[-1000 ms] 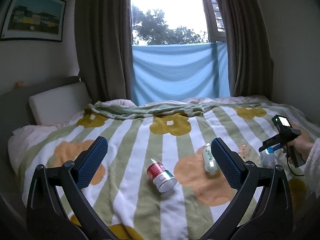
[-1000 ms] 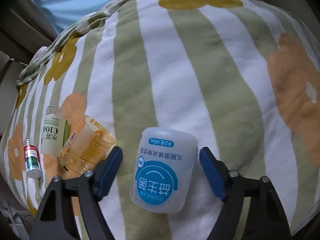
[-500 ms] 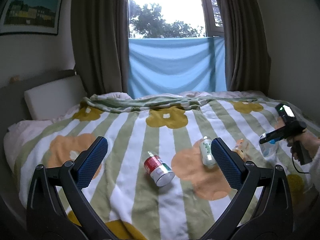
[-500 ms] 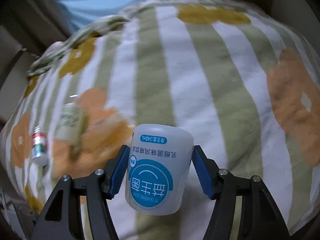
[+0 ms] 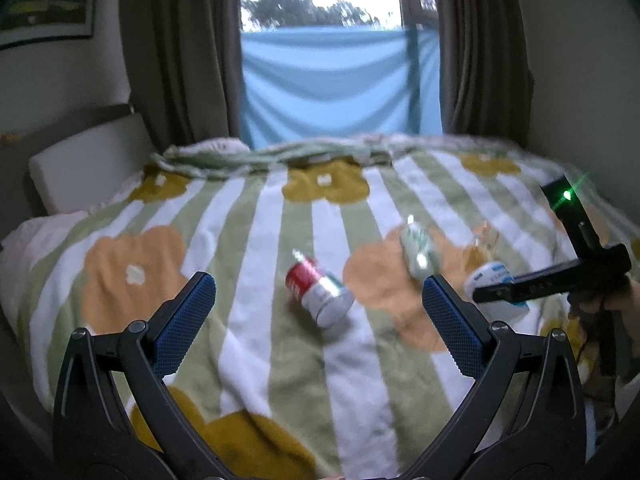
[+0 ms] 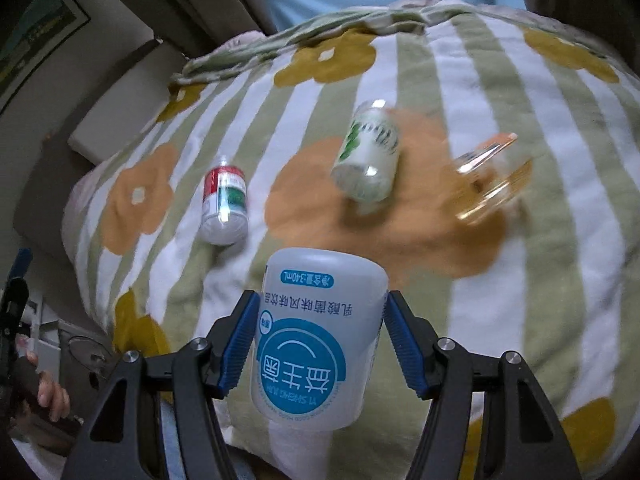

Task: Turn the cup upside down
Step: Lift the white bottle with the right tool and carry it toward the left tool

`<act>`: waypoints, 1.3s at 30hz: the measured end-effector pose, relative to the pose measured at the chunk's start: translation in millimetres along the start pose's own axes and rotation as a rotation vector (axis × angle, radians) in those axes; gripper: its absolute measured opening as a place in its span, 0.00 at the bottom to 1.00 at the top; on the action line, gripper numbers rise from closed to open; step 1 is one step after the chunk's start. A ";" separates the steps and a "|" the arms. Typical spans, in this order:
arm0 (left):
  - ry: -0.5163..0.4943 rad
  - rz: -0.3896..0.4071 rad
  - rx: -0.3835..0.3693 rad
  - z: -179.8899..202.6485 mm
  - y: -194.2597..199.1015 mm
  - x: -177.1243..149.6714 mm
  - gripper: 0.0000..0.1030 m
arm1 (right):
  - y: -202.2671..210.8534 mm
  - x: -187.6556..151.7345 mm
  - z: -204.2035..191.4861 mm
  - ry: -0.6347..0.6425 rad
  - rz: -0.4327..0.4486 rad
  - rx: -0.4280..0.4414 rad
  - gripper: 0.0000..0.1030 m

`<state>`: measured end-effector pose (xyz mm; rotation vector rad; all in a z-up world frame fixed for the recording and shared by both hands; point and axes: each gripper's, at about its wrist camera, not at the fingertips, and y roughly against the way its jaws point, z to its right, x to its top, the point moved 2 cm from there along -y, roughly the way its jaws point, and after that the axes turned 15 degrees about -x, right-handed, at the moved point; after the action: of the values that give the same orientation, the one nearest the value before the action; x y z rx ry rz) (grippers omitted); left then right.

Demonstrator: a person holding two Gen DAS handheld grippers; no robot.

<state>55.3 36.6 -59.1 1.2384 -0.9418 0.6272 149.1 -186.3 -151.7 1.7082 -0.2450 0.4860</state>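
Observation:
A translucent white cup (image 6: 316, 332) with a round blue label is clamped between the blue pads of my right gripper (image 6: 322, 336), held above the bed. Its printed text reads upside down in the right wrist view. From the left wrist view, the same cup (image 5: 494, 278) shows at the far right, partly hidden behind the black right gripper (image 5: 552, 280) held by a hand. My left gripper (image 5: 316, 316) hovers open over the striped blanket with nothing between its fingers.
On the flowered, striped blanket (image 5: 248, 248) lie a red and white can (image 5: 318, 294), a green and white bottle (image 6: 368, 158) and a clear orange cup (image 6: 490, 176) on its side. A pillow (image 5: 86, 166) and curtains (image 5: 180, 48) are at the back.
My right gripper has gone from open around the standing cup to shut on it, lifted it off the blanket and swung left. The left gripper view shifted slightly downward.

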 end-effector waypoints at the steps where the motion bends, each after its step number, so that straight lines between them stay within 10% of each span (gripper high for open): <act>1: 0.001 -0.028 -0.005 -2.9 -3.2 -6.1 1.00 | -8.7 -2.0 -5.0 -0.003 -0.011 -0.012 0.58; 11: 0.043 -0.164 -0.046 -17.0 -27.3 -34.6 1.00 | -45.5 -18.7 -18.1 -0.014 -0.088 -0.084 0.58; 31: 0.048 -0.174 -0.044 -15.9 -31.2 -38.2 1.00 | -63.0 -12.7 -18.3 -0.016 -0.137 -0.129 0.59; 35: 0.046 -0.190 -0.053 -10.3 -36.9 -37.2 1.00 | -53.4 -11.5 -18.8 -0.004 -0.137 -0.100 0.91; 39: 0.030 -0.203 -0.054 -1.1 -42.5 -31.2 1.00 | -32.5 -11.6 -14.7 0.014 -0.092 -0.082 0.94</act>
<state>75.4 30.1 -107.5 1.2541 -0.7917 0.4558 149.8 -166.7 -183.7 1.6281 -0.1731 0.4139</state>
